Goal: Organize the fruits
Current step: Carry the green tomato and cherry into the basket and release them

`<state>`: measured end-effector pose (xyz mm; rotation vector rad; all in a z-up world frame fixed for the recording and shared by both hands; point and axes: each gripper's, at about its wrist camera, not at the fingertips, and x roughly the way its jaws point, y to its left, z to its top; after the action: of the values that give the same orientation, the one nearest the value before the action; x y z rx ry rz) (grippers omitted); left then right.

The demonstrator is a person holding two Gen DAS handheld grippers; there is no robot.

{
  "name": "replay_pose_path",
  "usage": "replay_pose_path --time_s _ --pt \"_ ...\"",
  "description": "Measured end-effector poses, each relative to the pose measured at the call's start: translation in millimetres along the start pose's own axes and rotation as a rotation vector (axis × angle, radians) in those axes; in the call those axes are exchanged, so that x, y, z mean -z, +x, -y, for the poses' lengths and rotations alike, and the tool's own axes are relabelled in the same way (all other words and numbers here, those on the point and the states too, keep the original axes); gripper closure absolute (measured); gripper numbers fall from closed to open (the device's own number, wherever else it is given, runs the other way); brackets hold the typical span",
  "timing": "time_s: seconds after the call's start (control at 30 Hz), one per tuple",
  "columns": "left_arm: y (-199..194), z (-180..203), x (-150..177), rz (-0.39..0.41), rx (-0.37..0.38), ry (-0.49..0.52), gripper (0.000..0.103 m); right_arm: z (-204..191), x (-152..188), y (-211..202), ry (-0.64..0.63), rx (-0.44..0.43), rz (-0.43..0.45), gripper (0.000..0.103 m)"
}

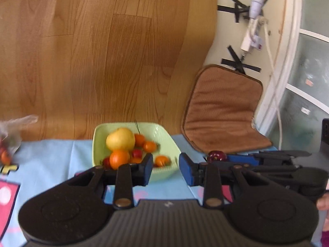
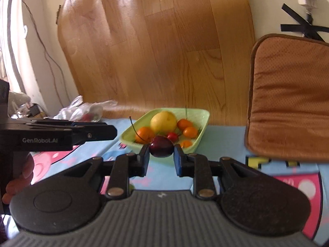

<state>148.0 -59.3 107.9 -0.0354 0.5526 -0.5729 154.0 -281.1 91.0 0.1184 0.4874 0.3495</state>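
A pale green square bowl (image 1: pixel 164 170) (image 2: pixel 202 117) stands on the blue cloth and holds a yellow fruit (image 1: pixel 120 139) (image 2: pixel 163 121), several small oranges (image 1: pixel 119 158) (image 2: pixel 190 131) and small red fruits (image 1: pixel 136 153). My right gripper (image 2: pixel 161 157) is shut on a dark red cherry (image 2: pixel 161 148) with a long stem, just in front of the bowl; the cherry also shows in the left wrist view (image 1: pixel 217 156). My left gripper (image 1: pixel 165 169) is open and empty, just before the bowl's near right corner.
A clear plastic bag (image 2: pixel 82 109) (image 1: pixel 12 129) with more fruit lies left of the bowl. A brown cushion (image 1: pixel 222 107) (image 2: pixel 287 94) leans at the right. A wooden board (image 1: pixel 107 51) stands behind the table. The cloth (image 2: pixel 226 135) has pink and yellow prints.
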Motion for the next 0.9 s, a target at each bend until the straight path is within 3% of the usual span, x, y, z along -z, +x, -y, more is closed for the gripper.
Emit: replay_pose_path --time_s 0.23,0.4,0.6,0.73,0.87,0.9 --pt "93.6 -32.6 -20.2 -0.091 -0.015 -0.071 0.075 25.3 -15.9 81.3 -0.026 0.006 -0.061 0.075" --pt "95.2 -45.3 -11.5 -0.103 -0.009 -0.097 0.076 27.2 -12.0 119.4 -0.075 0.006 -0.095 0.075" --pt "41.9 -30.2 22.1 -0.071 0.005 -0.024 0.075 22.3 -4.5 111.5 -0.133 0.011 -0.037 0.076" --pt "61.6 -9.9 39.4 -0.155 -0.078 0.099 0.071 22.7 -1.7 91.4 -0.134 0.026 0.026 0.076" --pt "85.7 -7.4 42.0 -0.216 -0.125 0.064 0.052 23.9 0.1 73.4 -0.12 0.018 0.049 0.075" --pt "90.3 -6.9 42.1 -0.218 -0.133 0.067 0.052 24.4 1.1 69.5 -0.12 0.017 0.052 0.075"
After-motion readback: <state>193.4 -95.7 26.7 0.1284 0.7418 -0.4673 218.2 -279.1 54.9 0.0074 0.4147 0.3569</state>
